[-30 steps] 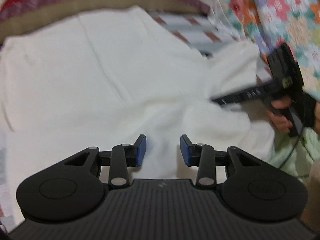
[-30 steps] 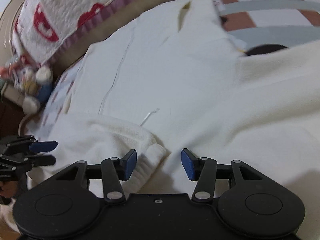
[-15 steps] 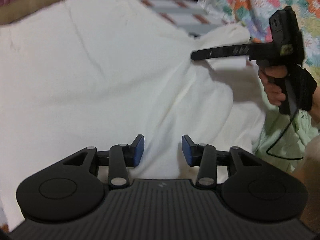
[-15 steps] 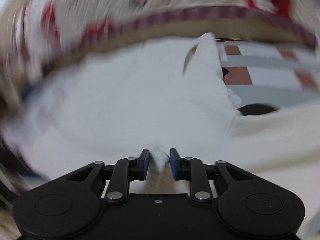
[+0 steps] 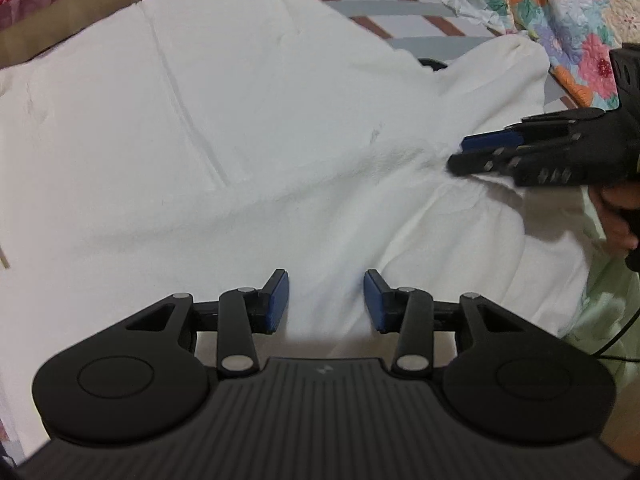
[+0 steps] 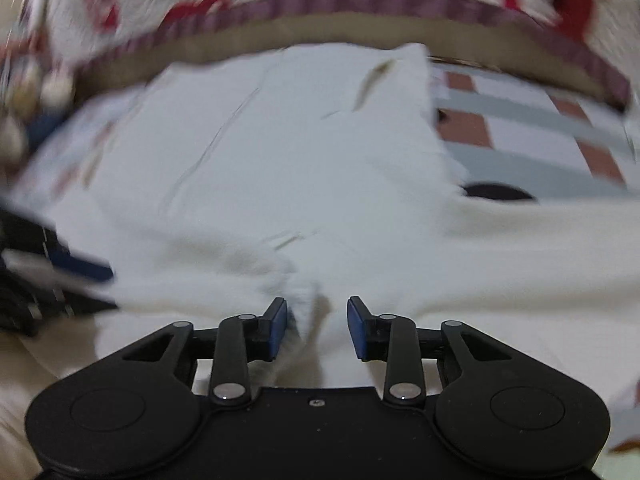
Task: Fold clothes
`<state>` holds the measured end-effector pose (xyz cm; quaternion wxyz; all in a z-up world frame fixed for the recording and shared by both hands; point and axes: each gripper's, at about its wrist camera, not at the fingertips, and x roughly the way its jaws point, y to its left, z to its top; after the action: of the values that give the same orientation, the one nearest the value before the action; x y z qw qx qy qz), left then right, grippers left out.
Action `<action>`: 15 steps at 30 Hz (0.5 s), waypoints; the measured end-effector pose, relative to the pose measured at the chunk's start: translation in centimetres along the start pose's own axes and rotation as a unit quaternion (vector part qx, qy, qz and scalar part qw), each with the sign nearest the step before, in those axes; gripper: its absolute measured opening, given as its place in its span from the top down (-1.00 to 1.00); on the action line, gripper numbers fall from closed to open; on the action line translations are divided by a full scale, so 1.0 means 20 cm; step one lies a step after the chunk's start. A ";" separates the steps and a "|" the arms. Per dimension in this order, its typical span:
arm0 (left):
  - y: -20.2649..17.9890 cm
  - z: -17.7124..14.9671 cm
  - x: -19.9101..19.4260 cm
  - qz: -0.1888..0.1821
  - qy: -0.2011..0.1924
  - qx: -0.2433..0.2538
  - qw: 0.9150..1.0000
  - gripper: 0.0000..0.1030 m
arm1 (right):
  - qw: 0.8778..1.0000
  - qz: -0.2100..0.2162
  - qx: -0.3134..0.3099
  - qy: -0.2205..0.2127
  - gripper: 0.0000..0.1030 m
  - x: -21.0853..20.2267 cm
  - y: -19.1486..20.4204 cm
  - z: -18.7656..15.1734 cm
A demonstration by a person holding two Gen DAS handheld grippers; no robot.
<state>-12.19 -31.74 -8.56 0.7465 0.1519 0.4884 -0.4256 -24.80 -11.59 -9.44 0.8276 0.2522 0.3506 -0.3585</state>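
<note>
A white fleece garment (image 5: pixel 248 128) lies spread over the bed and fills most of both views. My left gripper (image 5: pixel 326 300) is open just above the garment's near part, with nothing between its fingers. In the left wrist view my right gripper (image 5: pixel 476 154) reaches in from the right over a bunched fold, held by a hand (image 5: pixel 616 220). In the blurred right wrist view the right gripper (image 6: pixel 317 320) is open, with a raised ridge of the garment (image 6: pixel 224 168) lying loose between its blue pads. The left gripper (image 6: pixel 60 268) shows as a blur at the left edge.
A checked brown, grey and white sheet (image 5: pixel 400 12) shows beyond the garment. A floral quilt (image 5: pixel 568 8) lies at the far right and a red and white quilt with a purple band (image 6: pixel 320 4) along the back. Pale green cloth (image 5: pixel 600 320) and a black cable (image 5: pixel 624 344) sit at the right.
My right gripper was shut on a fold of the garment half a second ago and has now opened, leaving the fold lying between its pads. The left gripper stayed open.
</note>
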 end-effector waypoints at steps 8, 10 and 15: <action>-0.19 0.32 0.08 -0.015 -0.067 0.011 0.998 0.20 | 0.979 -0.045 0.177 -0.091 0.07 -0.24 -0.76 0.17; -0.25 0.37 0.13 -0.007 -0.069 0.026 0.997 0.11 | 0.963 -0.054 0.239 -0.111 0.04 -0.31 -1.05 0.16; -0.29 0.42 0.23 0.003 -0.057 0.022 0.998 0.09 | 0.935 -0.103 0.325 -0.097 -0.04 -0.28 -1.58 0.06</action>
<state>-10.98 -42.70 -7.41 0.7706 0.1454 0.4351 -0.4423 -51.42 -29.52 -9.75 0.6891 0.4336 0.1572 -0.5590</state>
